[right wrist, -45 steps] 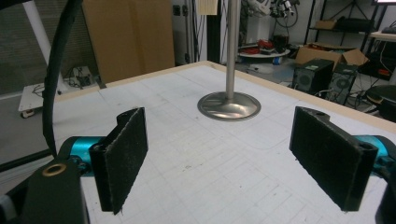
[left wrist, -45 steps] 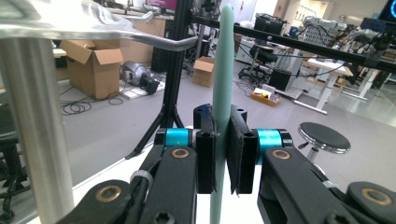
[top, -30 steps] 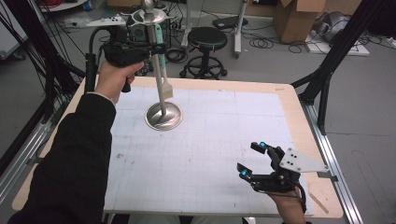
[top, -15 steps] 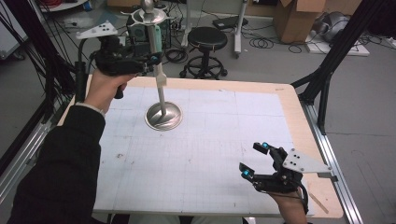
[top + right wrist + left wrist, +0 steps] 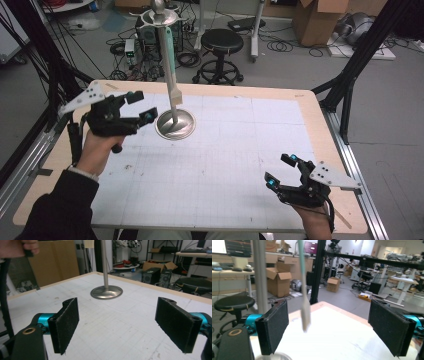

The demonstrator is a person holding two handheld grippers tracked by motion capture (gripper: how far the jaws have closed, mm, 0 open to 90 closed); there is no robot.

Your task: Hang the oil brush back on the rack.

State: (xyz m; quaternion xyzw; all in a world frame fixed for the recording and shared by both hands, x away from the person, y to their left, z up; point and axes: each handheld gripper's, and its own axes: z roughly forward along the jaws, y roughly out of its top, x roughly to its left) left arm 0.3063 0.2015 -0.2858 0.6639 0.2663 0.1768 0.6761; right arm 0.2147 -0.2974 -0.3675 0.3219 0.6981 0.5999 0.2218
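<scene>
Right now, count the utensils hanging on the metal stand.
1. A teal-handled spatula hangs from the top of the metal stand at the table's far left; others may hide behind its top disc.

Three views, one shared stand

The worktop (image 5: 225,165) is overlooked from above; each tongs-mounted view is aimed level and low across it, and the metal stand (image 5: 174,122) is shared by all three.

A robotics lab or workshop: the gridded white surface (image 5: 225,165) sits inside a black metal frame (image 5: 350,75), cables (image 5: 125,47) trail across the grey floor, with a black stool (image 5: 221,42) and cardboard boxes (image 5: 320,20) beyond, and workbenches (image 5: 402,280) farther off.
</scene>
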